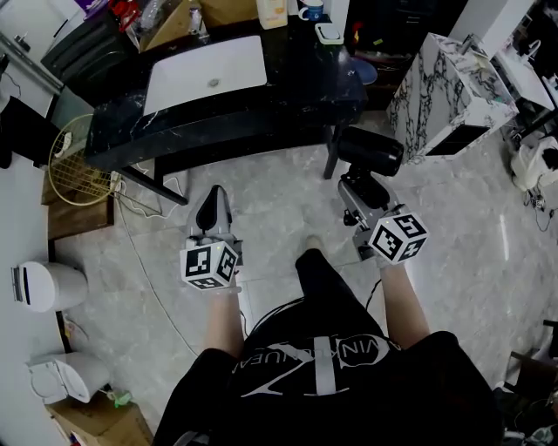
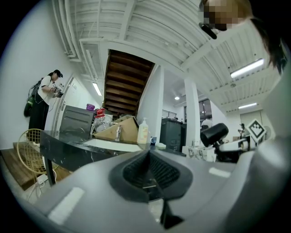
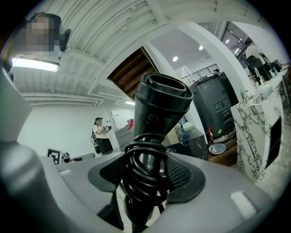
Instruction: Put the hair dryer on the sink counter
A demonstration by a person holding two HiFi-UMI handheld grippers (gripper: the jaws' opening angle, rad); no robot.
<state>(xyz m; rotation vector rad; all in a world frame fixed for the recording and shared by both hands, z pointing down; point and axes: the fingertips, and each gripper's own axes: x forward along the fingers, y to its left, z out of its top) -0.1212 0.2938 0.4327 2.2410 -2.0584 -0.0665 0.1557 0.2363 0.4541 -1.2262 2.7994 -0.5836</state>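
A black hair dryer (image 1: 370,152) with its cord wound round the handle is held in my right gripper (image 1: 357,186), off the floor, in front of the dark counter's right end. In the right gripper view the hair dryer (image 3: 159,109) stands up between the jaws, which are shut on its cord-wrapped handle. My left gripper (image 1: 212,212) hangs over the floor to the left, jaws shut with nothing in them. The black sink counter (image 1: 296,87) with a white basin (image 1: 206,72) lies ahead; the same counter (image 2: 68,143) shows in the left gripper view.
On the counter stand a soap bottle (image 1: 272,12), a mug (image 1: 311,10) and a small white dish (image 1: 330,34). A marble-patterned cabinet (image 1: 445,91) stands to the right. A wire basket (image 1: 71,165) and cables lie at the left. A person (image 2: 43,98) stands far off.
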